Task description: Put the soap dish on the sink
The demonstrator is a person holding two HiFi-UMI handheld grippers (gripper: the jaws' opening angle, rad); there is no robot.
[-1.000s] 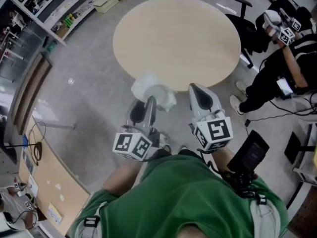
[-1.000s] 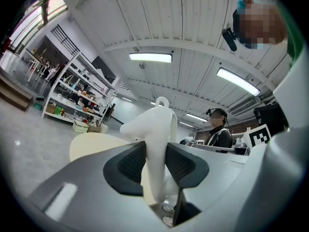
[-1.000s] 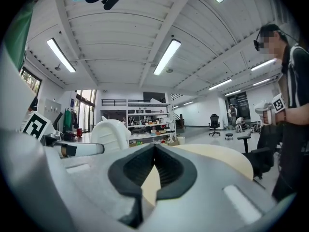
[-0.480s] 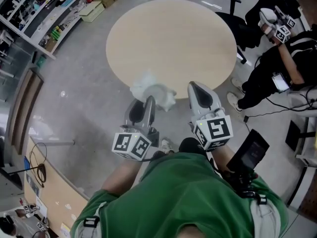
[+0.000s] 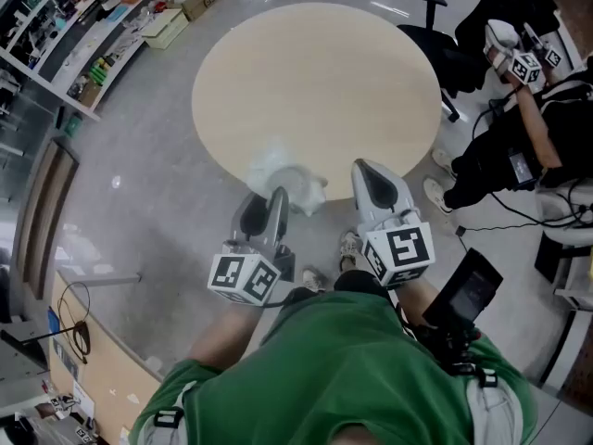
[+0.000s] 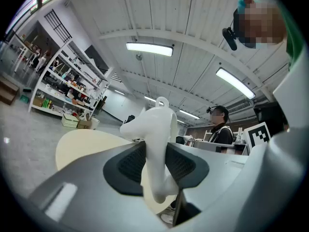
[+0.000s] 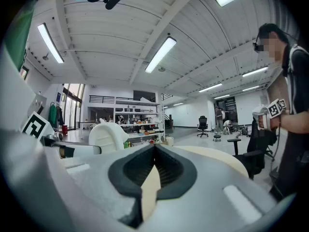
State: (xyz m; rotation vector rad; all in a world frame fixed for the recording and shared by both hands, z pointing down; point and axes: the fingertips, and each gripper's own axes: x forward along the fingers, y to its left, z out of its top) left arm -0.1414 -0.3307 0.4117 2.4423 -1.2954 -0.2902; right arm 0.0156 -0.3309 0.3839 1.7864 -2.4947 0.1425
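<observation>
Round pale surface [image 5: 315,82] straight ahead, grey floor [image 5: 157,174] all round it. Cluttered shelves [image 5: 83,17] at left, an office chair [image 5: 435,26] and a second person [image 5: 528,128] at right, partly cut off. Left gripper [image 5: 267,197] jaws clamp the white soap dish [image 6: 157,144], in the air at the surface's near edge. From above the dish is just a white blur. Right gripper [image 5: 369,170] jaws together, holding nothing.

Soap dish [image 5: 281,170] is blurred; shelf [image 5: 111,15] items too small
</observation>
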